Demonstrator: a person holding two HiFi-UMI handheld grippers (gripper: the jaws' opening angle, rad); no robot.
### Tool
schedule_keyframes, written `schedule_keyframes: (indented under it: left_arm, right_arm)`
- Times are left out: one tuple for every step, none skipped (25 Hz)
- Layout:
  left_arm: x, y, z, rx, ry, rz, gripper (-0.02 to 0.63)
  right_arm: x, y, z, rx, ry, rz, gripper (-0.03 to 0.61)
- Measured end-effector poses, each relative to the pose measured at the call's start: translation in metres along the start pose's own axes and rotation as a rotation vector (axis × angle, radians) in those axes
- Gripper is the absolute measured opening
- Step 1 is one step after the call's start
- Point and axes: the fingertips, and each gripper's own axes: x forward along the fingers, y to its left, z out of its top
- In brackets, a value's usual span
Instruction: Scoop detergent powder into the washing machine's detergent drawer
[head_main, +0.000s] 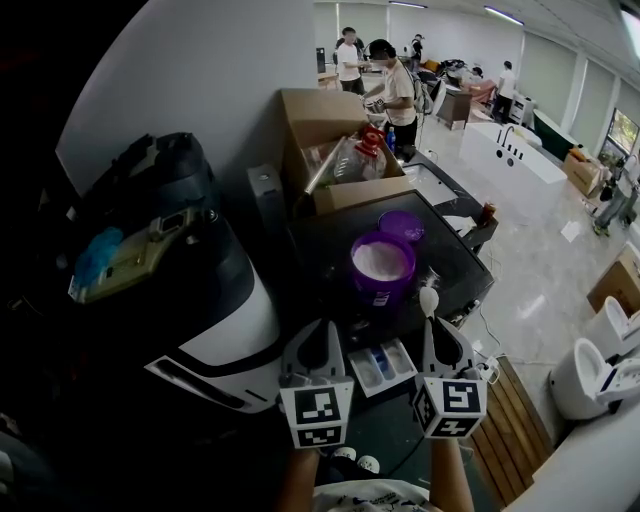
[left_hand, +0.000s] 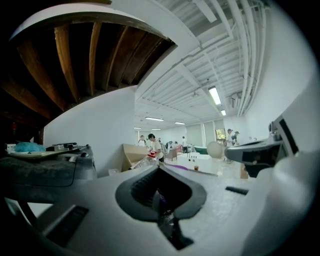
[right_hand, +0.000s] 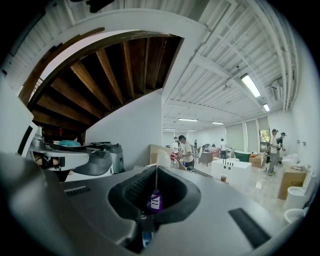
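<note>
A purple detergent tub, open and full of white powder, stands on the dark washing machine top, with its purple lid lying behind it. The detergent drawer is pulled out below the front edge, showing white compartments and a blue insert. My right gripper is shut on a white scoop, held above the drawer's right side, just right of the tub. I cannot tell if the scoop holds powder. My left gripper is shut on nothing, left of the drawer.
A cardboard box with bottles sits behind the machine. A black bag rests on a white appliance at the left. White toilets stand on the floor at the right. People stand far back.
</note>
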Motion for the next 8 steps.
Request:
schedule_keyframes:
  left_arm:
    - [0.0005, -0.0004, -0.0003, 0.0, 0.0, -0.001, 0.002]
    - [0.001, -0.0007, -0.0006, 0.001, 0.001, -0.001, 0.002]
    - [0.0015, -0.0011, -0.0009, 0.001, 0.001, -0.001, 0.002]
    - [0.0018, -0.0016, -0.0011, 0.001, 0.002, -0.002, 0.002]
    - [0.002, -0.0021, -0.0012, 0.001, 0.002, -0.003, 0.003]
    - [0.0021, -0.0025, -0.0014, 0.001, 0.003, -0.004, 0.003]
    - [0.0023, -0.0028, -0.0016, 0.001, 0.003, -0.005, 0.003]
    - [0.0025, -0.0032, -0.0019, 0.002, 0.004, -0.006, 0.003]
  right_arm:
    - [0.0003, -0.0001, 0.0001, 0.001, -0.001, 0.0, 0.02]
    - [0.0006, -0.0003, -0.0002, 0.002, 0.0, 0.001, 0.02]
    - [0.0009, -0.0005, -0.0005, 0.002, 0.0, 0.002, 0.02]
    - [0.0009, -0.0008, -0.0005, 0.003, -0.001, 0.003, 0.02]
    - [0.0008, -0.001, -0.0002, 0.004, -0.002, 0.002, 0.02]
    - [0.0007, -0.0013, -0.0002, 0.005, -0.003, 0.001, 0.02]
    - [0.0007, -0.0016, -0.0005, 0.004, -0.003, 0.0, 0.02]
    - [0.0006, -0.0019, -0.001, 0.003, -0.002, 0.0, 0.02]
